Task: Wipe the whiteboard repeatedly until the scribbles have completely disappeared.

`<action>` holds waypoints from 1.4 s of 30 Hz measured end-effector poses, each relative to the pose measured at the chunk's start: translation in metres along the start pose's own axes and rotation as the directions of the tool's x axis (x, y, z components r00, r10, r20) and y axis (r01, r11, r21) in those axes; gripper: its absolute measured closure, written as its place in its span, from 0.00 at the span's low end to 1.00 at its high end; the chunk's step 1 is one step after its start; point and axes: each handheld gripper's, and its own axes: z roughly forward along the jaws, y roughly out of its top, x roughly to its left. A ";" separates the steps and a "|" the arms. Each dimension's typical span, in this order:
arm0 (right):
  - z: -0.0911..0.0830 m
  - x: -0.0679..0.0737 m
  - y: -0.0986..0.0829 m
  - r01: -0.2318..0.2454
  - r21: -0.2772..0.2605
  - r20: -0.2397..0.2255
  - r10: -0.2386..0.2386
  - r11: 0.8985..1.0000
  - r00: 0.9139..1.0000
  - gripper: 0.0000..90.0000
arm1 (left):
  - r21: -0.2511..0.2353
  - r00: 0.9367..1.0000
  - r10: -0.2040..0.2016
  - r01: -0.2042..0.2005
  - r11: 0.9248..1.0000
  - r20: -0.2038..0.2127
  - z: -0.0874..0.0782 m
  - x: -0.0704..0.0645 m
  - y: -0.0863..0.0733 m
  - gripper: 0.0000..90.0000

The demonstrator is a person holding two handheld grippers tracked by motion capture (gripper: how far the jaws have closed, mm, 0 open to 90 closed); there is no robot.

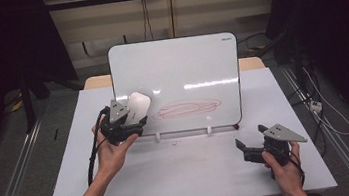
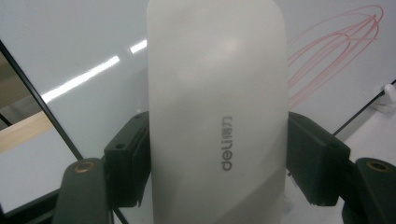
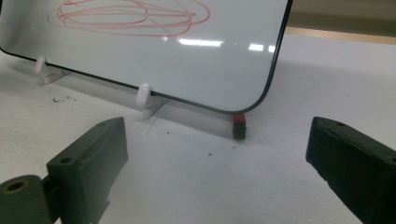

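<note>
High view: we see a white table (image 1: 187, 177) carrying a whiteboard (image 1: 179, 67) propped upright on small white clip feet (image 1: 158, 138) toward the far edge. A red scribble (image 1: 189, 108) of overlapping loops sits low on the board, about midway across. The left gripper (image 1: 127, 121) is raised near the board's lower left corner, its jaws clamped on a white eraser (image 1: 137, 106) that lies against or just off the board face — we cannot tell which. The right gripper (image 1: 249, 151) rests low near the table's right front corner, well apart from the board, holding nothing.

Left gripper view: the eraser (image 2: 217, 112) is a smooth, matte, rounded-end plastic block with grey "deli" lettering, pinched on both long sides by the black jaws. The scribble (image 2: 336, 51) lies beside it, up and to the right, on the glossy board, which mirrors ceiling light strips.

Right gripper view: the jaws stand wide apart over bare table. We see the board's rounded lower corner, a clip foot (image 3: 144, 95) and a small red-and-black block (image 3: 239, 123) at the board's foot.

Risks, as we judge them: the board only leans on light feet, so a hard push could slide or tip it — the free gripper is not bracing it. The eraser's slick shell could twist in the grip, and a tilted pad would smear rather than lift the ink.
</note>
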 end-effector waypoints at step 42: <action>0.004 -0.003 0.000 0.000 0.005 0.000 0.000 1.000 1.000 0.06 | -0.002 0.988 0.136 -0.136 0.991 0.071 0.046 -0.049 0.047 0.33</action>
